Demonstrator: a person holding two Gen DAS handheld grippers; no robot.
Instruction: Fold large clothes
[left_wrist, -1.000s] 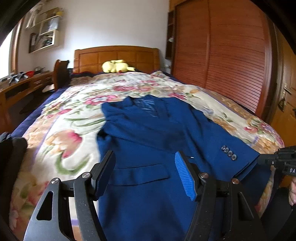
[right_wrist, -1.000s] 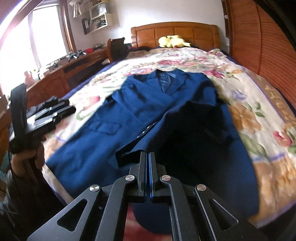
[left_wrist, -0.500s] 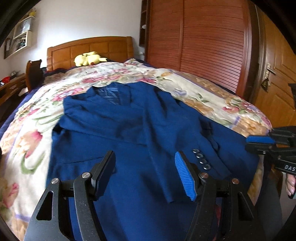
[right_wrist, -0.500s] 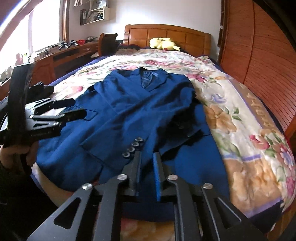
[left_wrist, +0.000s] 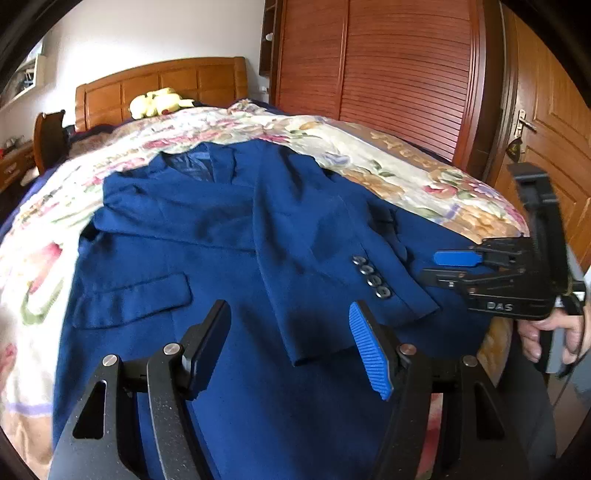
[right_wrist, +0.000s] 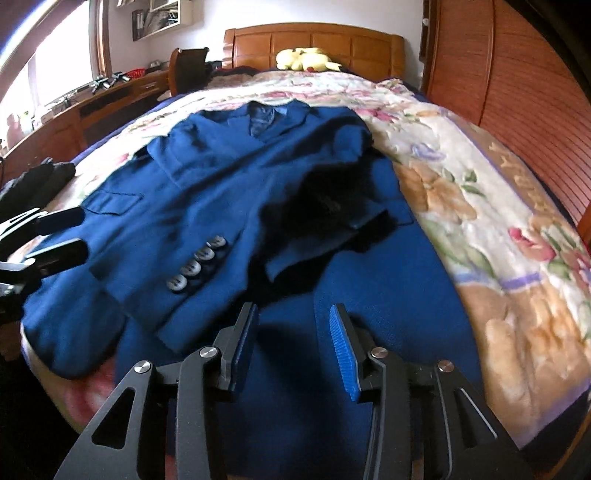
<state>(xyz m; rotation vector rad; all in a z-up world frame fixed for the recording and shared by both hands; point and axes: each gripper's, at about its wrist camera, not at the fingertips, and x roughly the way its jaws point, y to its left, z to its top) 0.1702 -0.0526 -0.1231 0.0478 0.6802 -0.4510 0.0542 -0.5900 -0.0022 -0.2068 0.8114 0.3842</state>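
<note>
Right wrist view, right gripper (right_wrist: 293, 343) fingers opening (nothing between), blue jacket (right_wrist: 221, 192) flat; left gripper (left_wrist: 291, 347) fingers apart, empty

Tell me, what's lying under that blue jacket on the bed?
The blue jacket lies on a floral blanket that shows all around it. One buttoned sleeve is folded across its front. Whatever is beneath the jacket's middle is covered.

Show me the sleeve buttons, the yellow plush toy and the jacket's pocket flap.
sleeve buttons (left_wrist: 371, 276), left wrist view, middle of the row
yellow plush toy (right_wrist: 304, 59), right wrist view, its body
pocket flap (left_wrist: 129, 299), left wrist view, flap centre
</note>
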